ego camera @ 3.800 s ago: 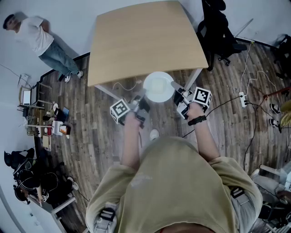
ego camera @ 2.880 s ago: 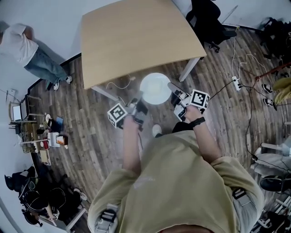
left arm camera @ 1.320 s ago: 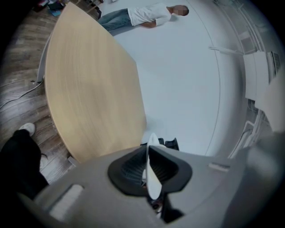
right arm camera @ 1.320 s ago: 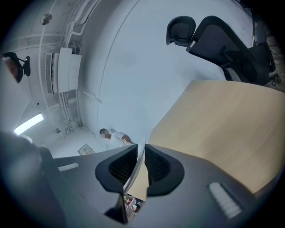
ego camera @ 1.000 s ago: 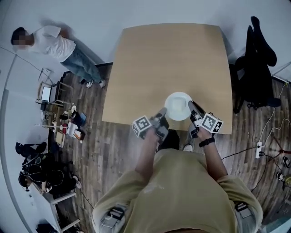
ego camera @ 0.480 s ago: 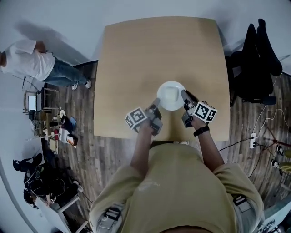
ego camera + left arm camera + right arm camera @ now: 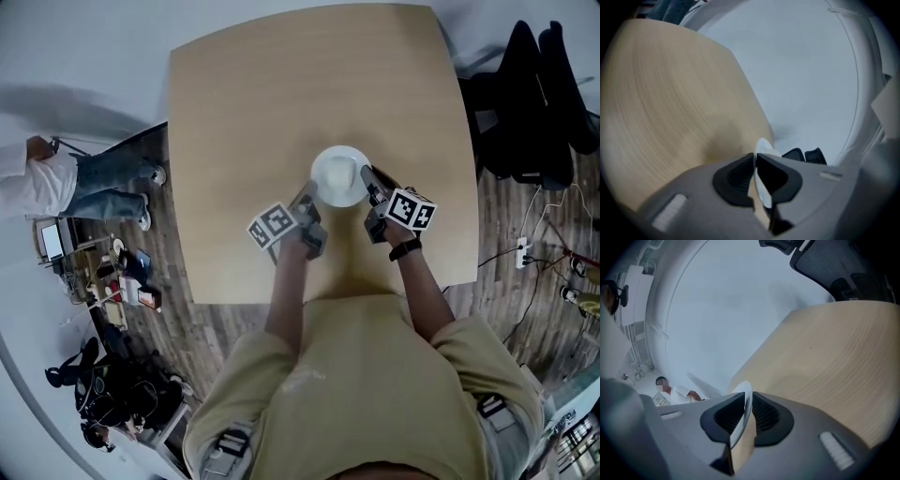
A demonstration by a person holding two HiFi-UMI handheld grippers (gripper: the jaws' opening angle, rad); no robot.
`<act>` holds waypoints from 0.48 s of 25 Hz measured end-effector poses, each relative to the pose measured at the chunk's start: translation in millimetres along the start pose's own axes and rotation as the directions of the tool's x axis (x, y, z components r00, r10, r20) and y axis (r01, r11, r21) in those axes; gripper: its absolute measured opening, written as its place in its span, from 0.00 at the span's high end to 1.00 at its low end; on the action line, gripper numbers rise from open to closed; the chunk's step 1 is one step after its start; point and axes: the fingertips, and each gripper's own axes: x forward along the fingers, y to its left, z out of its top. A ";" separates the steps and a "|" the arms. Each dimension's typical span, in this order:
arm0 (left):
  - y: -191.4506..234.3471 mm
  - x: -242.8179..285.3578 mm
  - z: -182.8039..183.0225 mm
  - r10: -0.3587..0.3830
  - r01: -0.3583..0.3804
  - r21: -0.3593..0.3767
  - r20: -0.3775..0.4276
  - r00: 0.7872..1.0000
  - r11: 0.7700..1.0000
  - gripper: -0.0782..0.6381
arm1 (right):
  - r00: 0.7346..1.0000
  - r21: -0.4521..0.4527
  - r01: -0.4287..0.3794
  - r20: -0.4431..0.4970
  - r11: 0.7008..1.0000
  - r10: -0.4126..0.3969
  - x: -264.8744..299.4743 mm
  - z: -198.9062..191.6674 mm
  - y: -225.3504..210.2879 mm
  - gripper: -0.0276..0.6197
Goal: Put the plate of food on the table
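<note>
Plate [image 7: 339, 176] is over the near-middle of the tabletop [image 7: 262, 84], white and round, carried between both grippers. No view shows whether its base touches the wood or hangs just above it. Left gripper [image 7: 307, 199] is clamped on the plate's left rim and right gripper [image 7: 367, 180] on its right rim. Each gripper view shows the thin white edge pinched between the dark ribbed pads, with the jaws apart only by the rim's thickness. The two opposed grips make sense: a pinch on one side alone would let a thin plate droop and spill, while one on each side holds it level. Both grippers come in low, roughly along the plane of the plate, which keeps the jaws clear of the contents. I can't make out the food; the plate reads plain white from the head view. The spot is well inside the tabletop's edges, with nothing nearby to bump. My read is that the task is at the set-down stage. The next move needs a level lowering until the base bears on the wood, then both jaws letting go together and backing out sideways. The risk is one side releasing first and tipping the plate, or a pad dragging the rim on exit.
</note>
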 end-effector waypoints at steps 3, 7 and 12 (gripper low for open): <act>10.9 21.0 12.8 0.026 -0.026 0.043 -0.018 0.999 0.999 0.87 | 0.999 -0.013 0.043 -0.015 0.999 -0.043 19.7 1.3 -16.3 0.88; 19.8 39.4 22.2 0.044 -0.041 0.082 -0.037 0.998 0.996 0.87 | 0.995 -0.036 0.091 -0.027 0.995 -0.092 37.1 3.4 -30.7 0.86; 29.9 60.2 27.5 0.069 -0.062 0.109 -0.060 0.996 0.992 0.87 | 0.985 -0.079 0.158 -0.057 0.984 -0.162 52.5 3.8 -49.5 0.84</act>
